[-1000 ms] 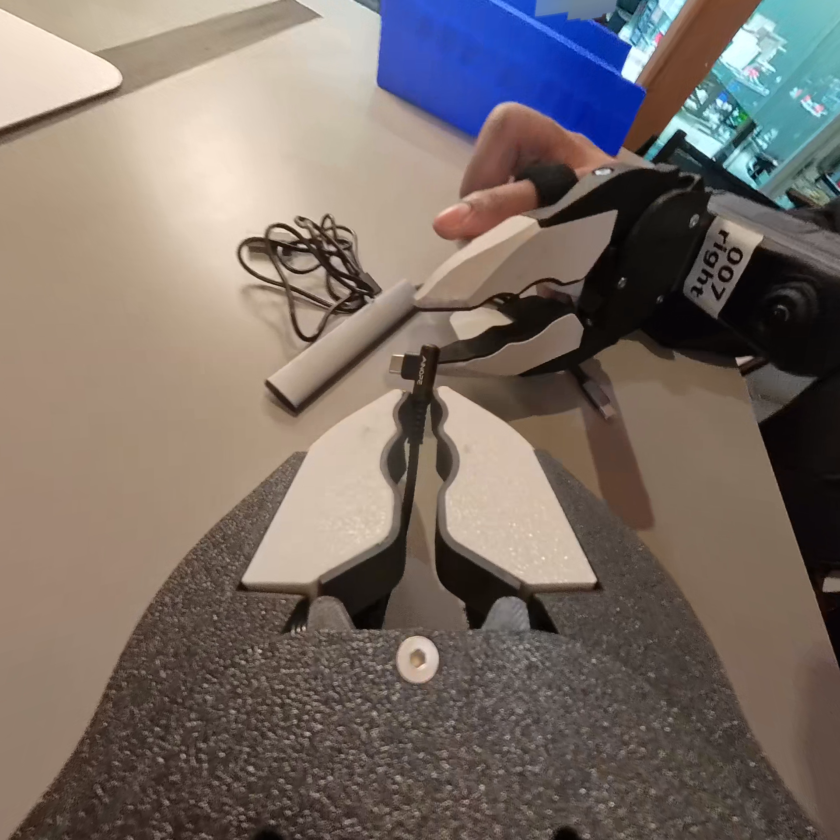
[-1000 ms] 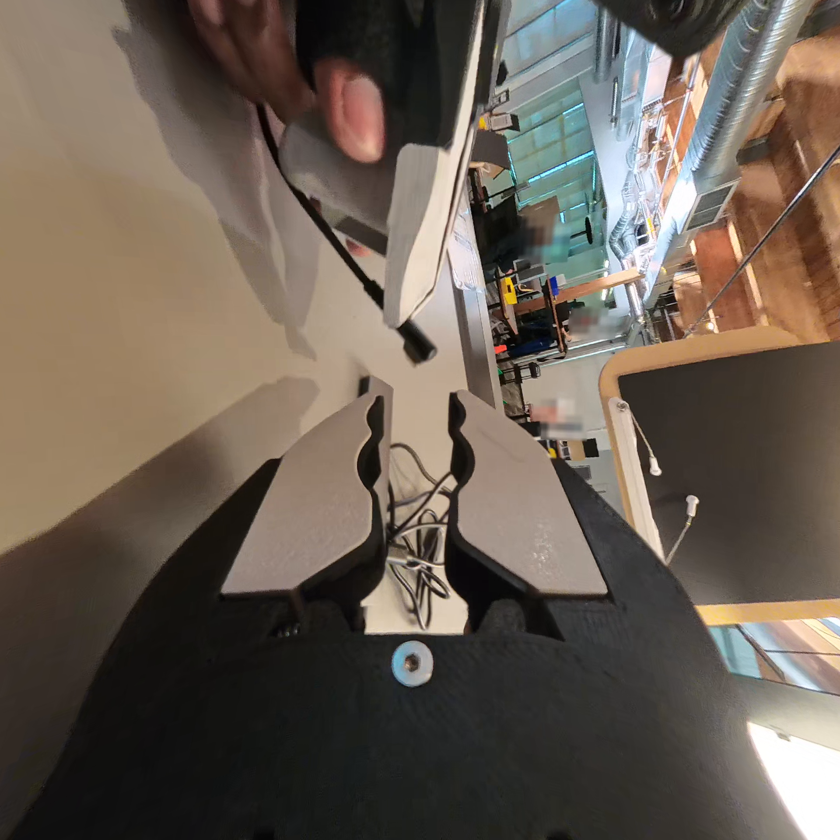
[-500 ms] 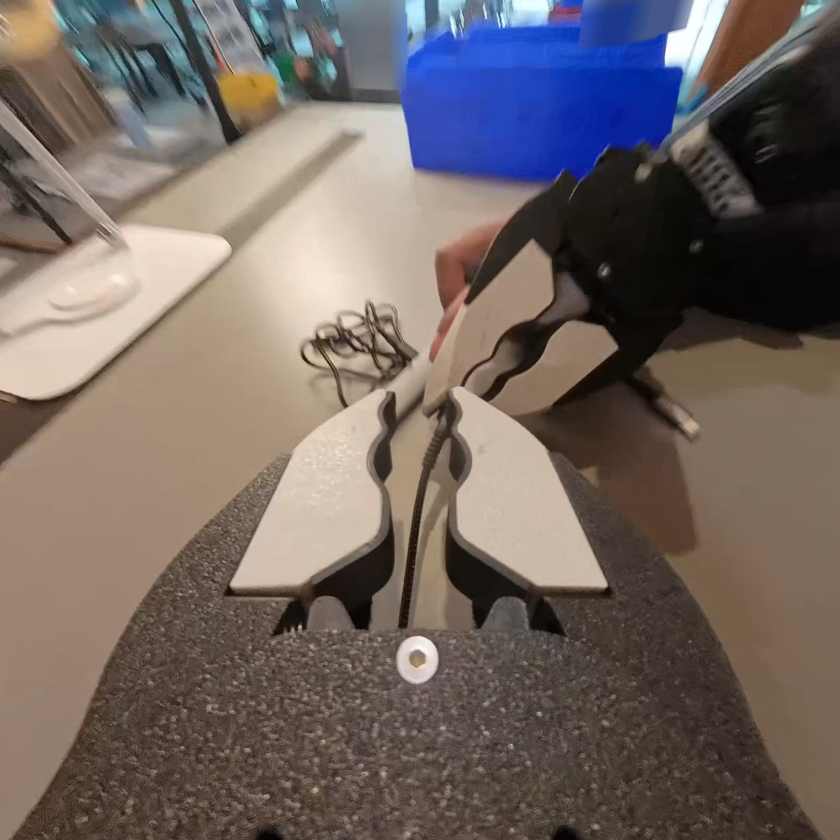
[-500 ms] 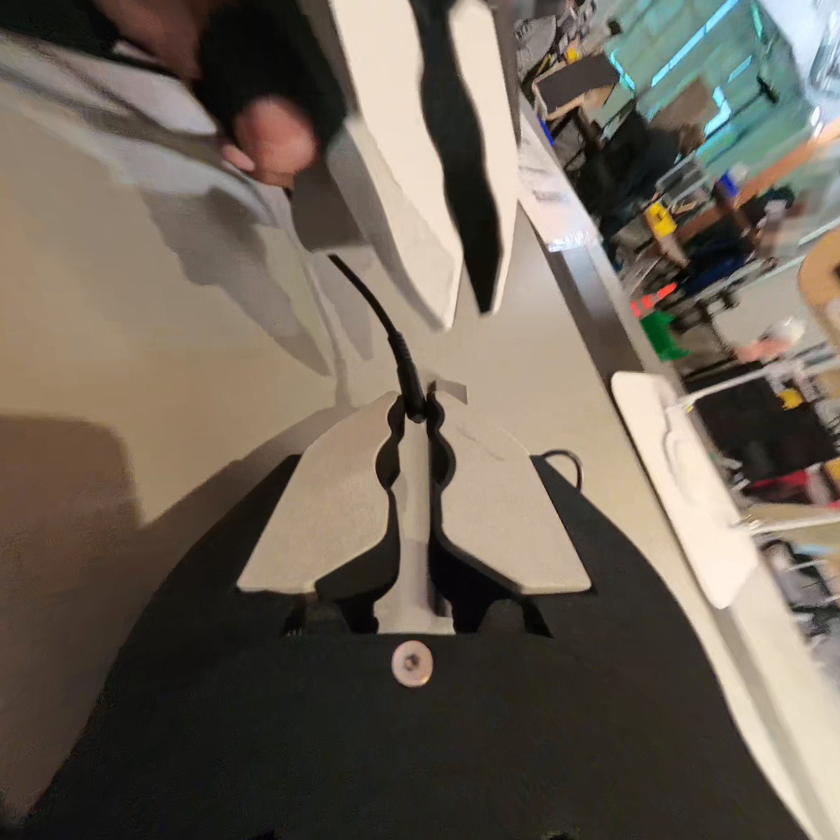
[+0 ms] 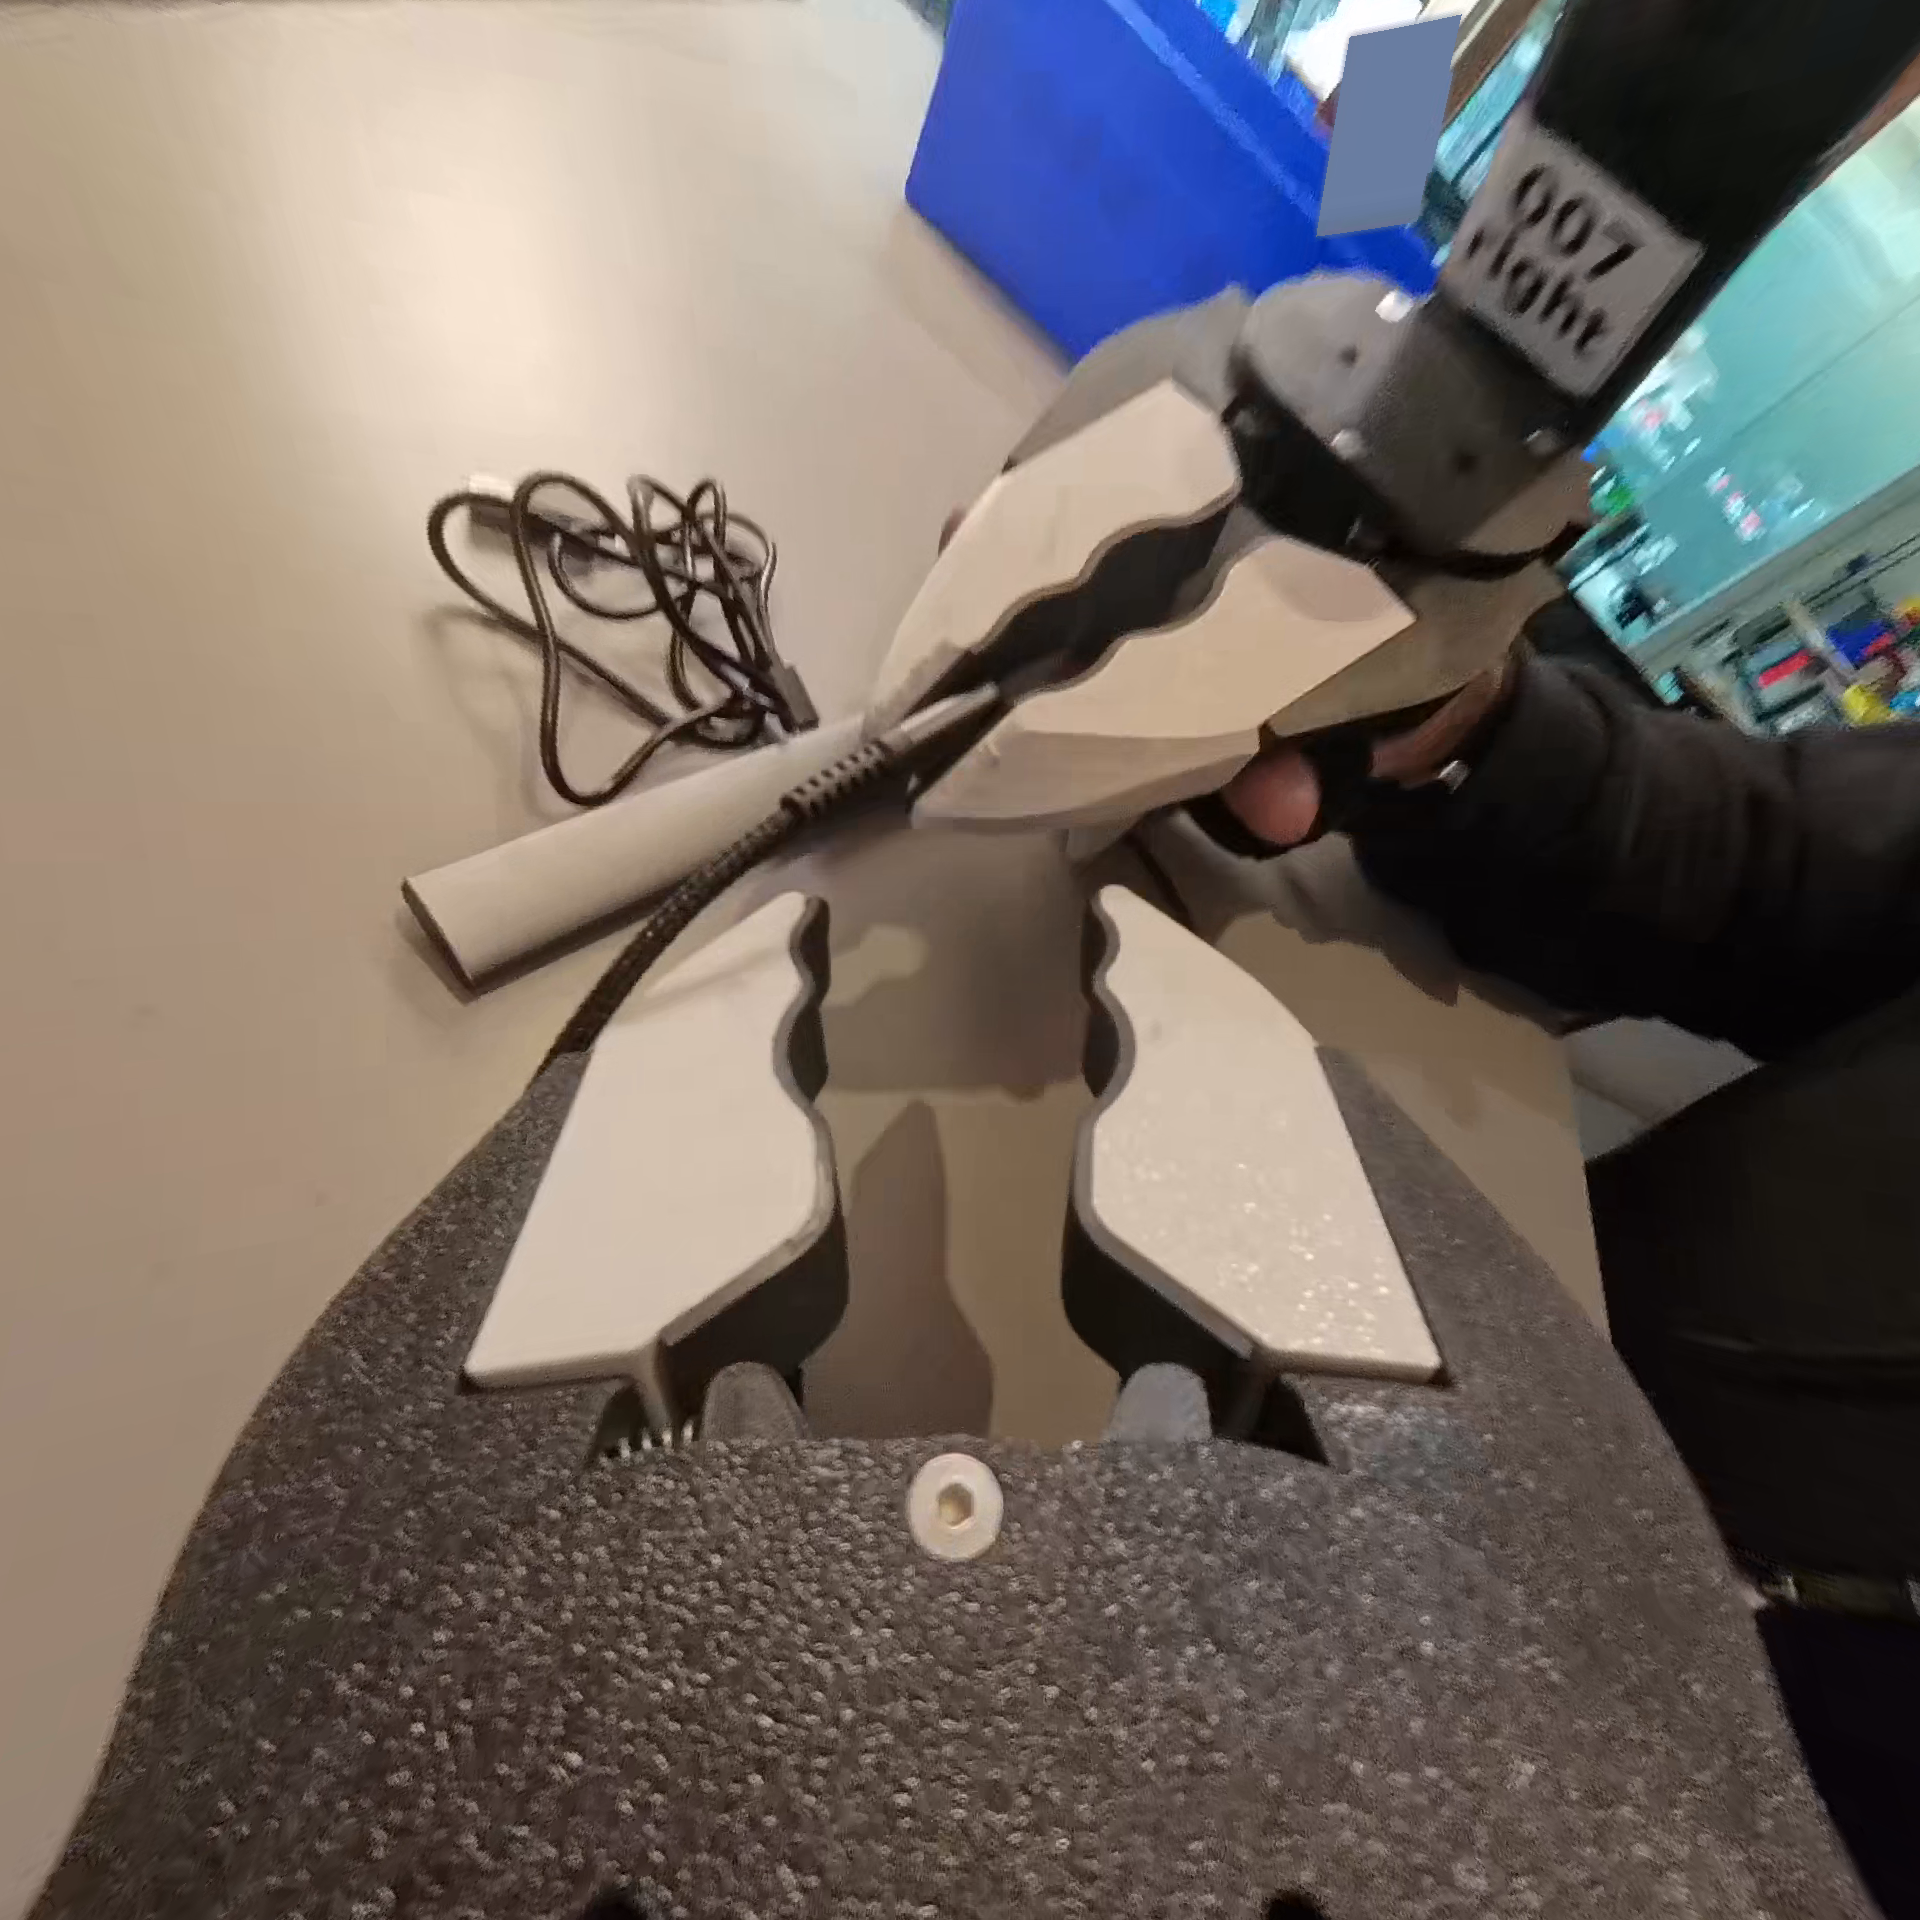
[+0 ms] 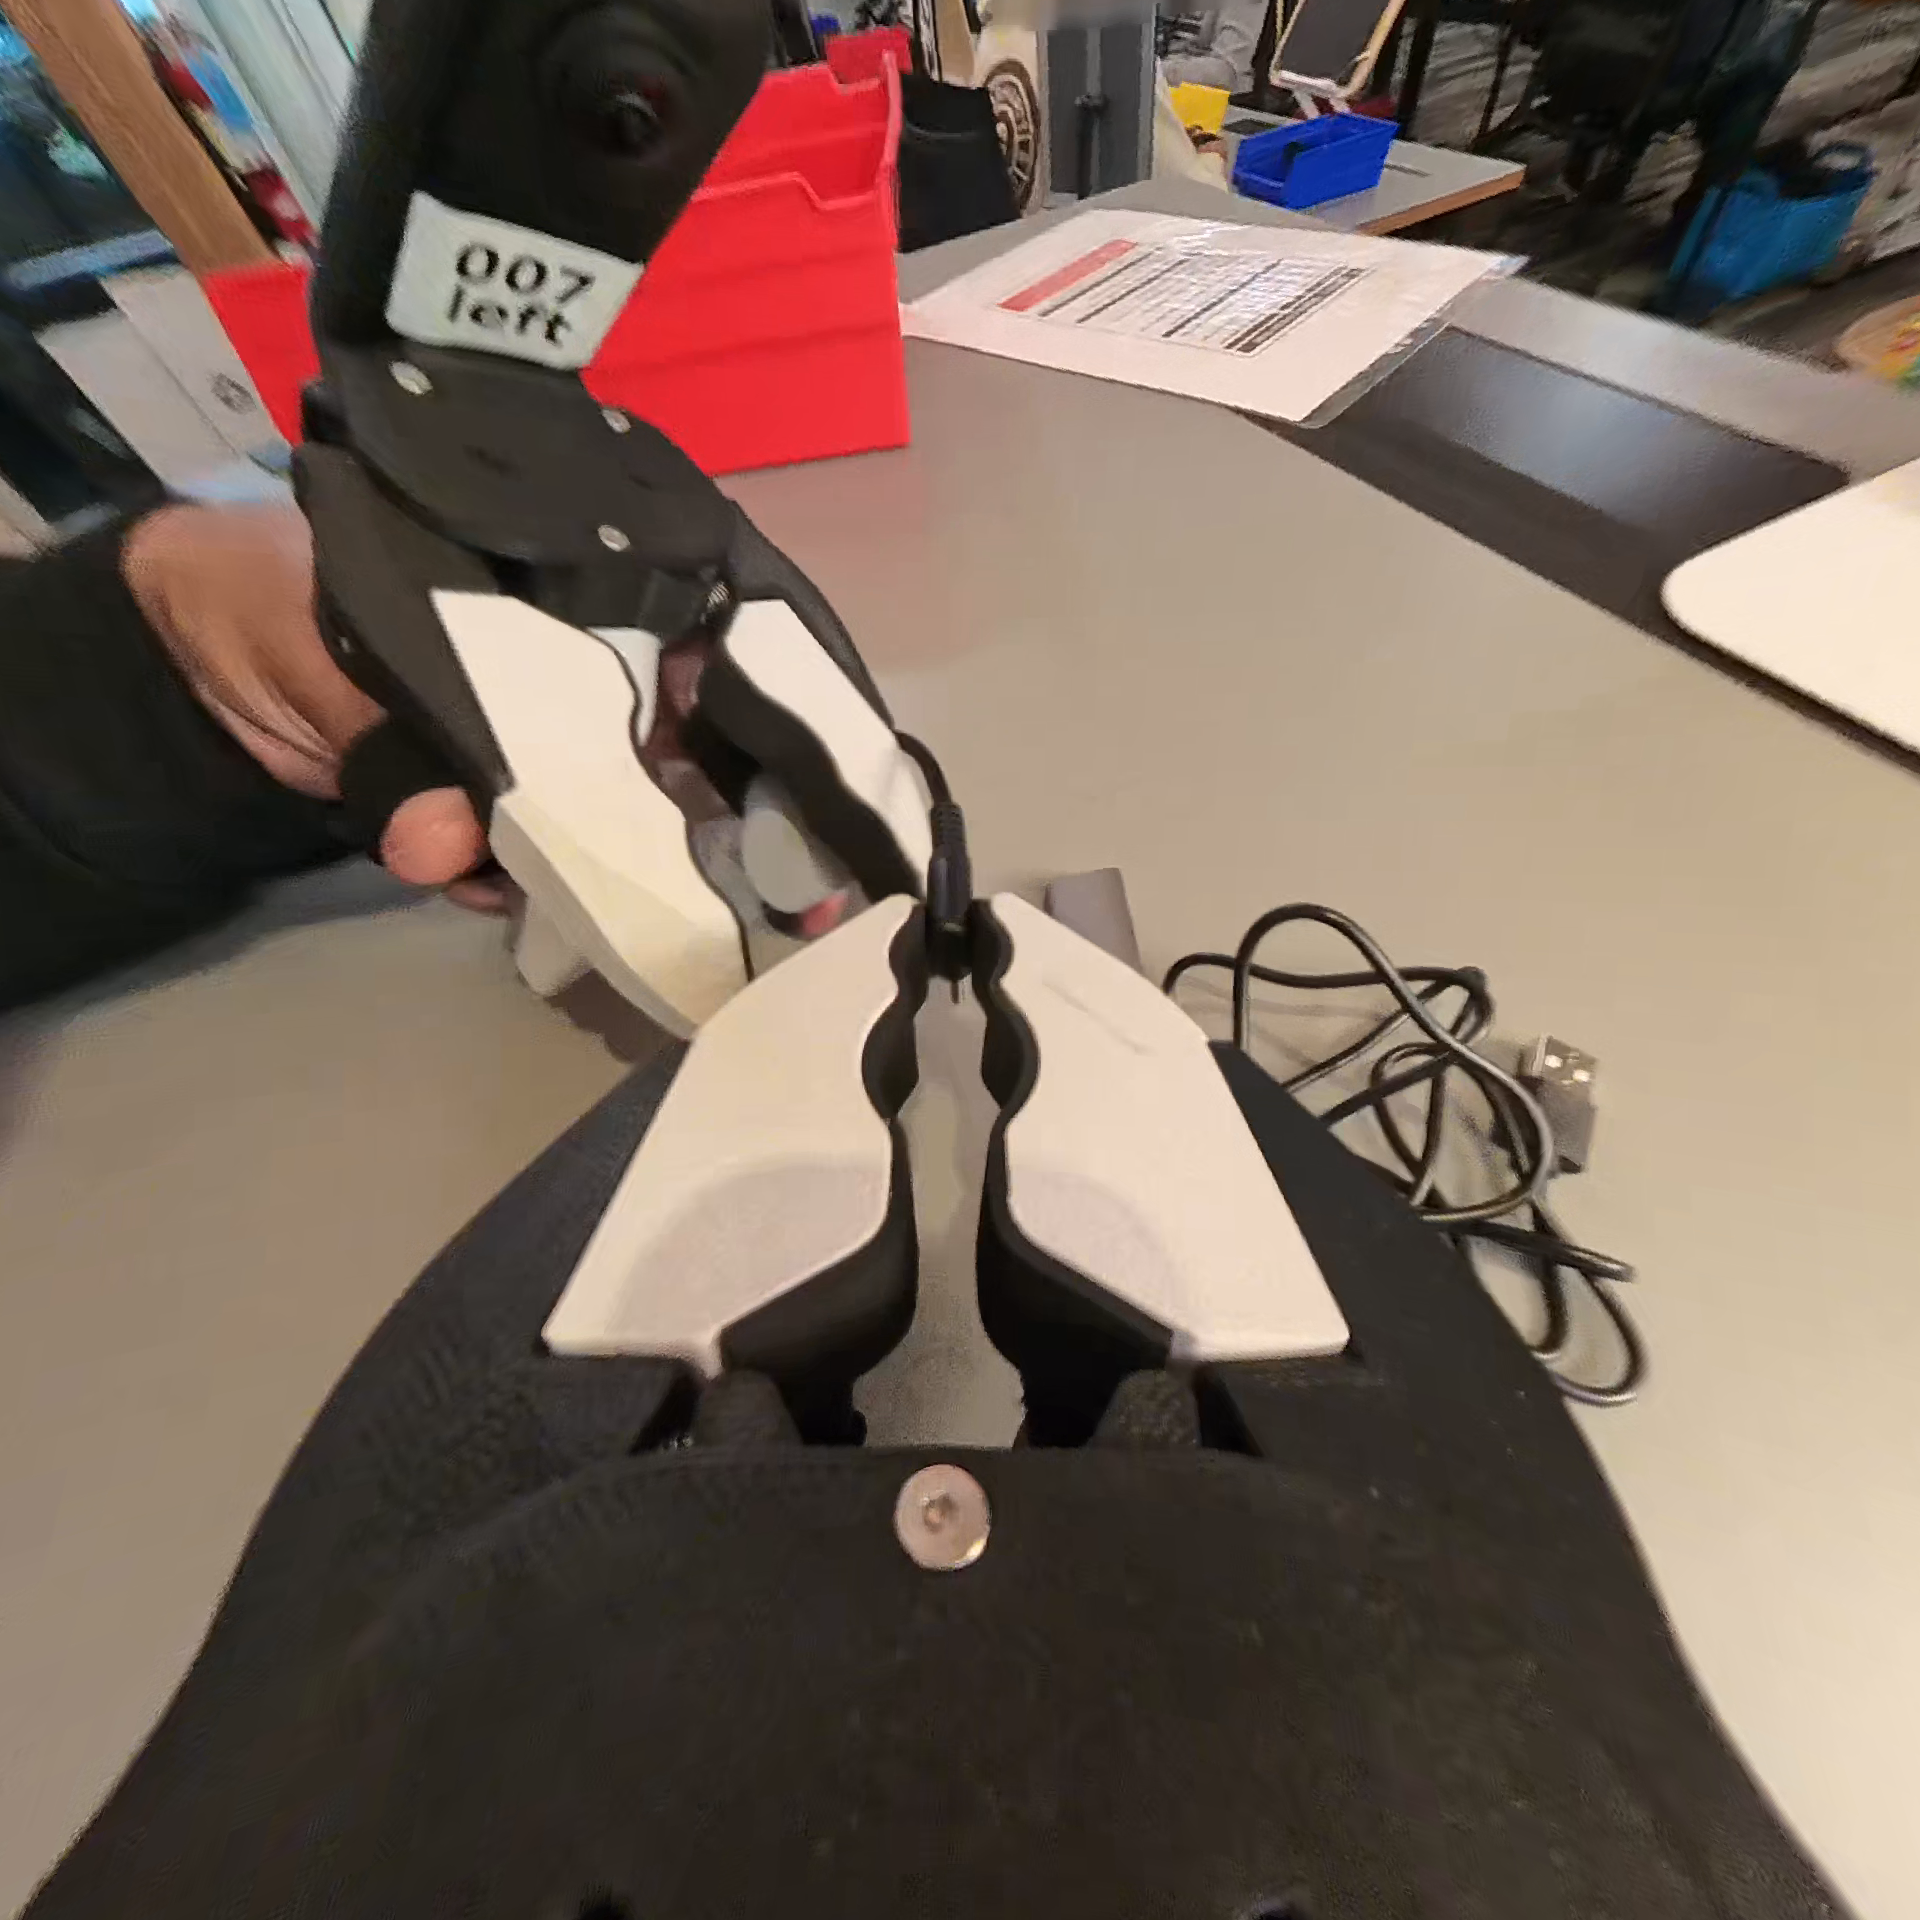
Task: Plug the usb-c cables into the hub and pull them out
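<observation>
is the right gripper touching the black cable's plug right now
Touching. The right wrist view shows the right gripper shut on the cable plug, its fingertips pressing both sides.

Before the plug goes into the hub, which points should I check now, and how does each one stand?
1. Right gripper shut on the plug: ok.
2. Left gripper open, nothing between its jaws: ok.
3. Hub lies flat on the table: ok.
4. Hub steadied for the push: not ok, no gripper holds it.
5. Hub port and plug tip lined up: cannot tell, neither view shows them.
6. Cable free to follow: cannot tell, it passes close beside one finger of the left gripper.
</observation>
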The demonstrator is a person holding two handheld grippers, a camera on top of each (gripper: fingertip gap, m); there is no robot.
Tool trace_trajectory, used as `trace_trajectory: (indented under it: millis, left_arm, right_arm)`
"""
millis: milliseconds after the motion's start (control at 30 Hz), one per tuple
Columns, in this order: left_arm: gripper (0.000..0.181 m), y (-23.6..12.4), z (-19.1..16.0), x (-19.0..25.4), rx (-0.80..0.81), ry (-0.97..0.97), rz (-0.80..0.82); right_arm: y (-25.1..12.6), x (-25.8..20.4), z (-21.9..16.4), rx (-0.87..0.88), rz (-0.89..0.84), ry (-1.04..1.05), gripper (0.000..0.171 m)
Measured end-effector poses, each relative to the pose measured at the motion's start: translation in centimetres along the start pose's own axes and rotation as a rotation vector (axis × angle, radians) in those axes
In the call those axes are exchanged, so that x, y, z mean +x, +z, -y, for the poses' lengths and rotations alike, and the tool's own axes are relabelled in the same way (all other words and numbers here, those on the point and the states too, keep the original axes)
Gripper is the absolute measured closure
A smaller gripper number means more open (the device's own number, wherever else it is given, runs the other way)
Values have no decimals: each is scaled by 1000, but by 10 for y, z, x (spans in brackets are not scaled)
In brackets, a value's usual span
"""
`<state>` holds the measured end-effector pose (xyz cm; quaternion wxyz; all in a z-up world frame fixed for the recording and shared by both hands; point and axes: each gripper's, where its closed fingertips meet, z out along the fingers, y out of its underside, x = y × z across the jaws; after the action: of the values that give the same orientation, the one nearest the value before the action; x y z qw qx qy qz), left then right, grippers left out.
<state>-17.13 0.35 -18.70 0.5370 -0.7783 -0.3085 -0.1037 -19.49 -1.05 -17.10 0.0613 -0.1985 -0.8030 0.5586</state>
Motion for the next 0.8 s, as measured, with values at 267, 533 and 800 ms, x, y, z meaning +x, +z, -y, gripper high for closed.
trace_trajectory:
  millis: [267, 533, 800]
  left_arm:
    - [113, -9, 44, 11, 333, -189, -154]
    - [138, -14, 60, -2, 567, -414, -231]
    - [160, -12, 58, 7, 516, -181, -172]
  right_arm:
    - [-13, 12, 13, 124, 107, 278, 164]
    - [-11, -1, 19, 172, 233, 386, 164]
    - [-15, -5, 26, 218, 310, 489, 164]
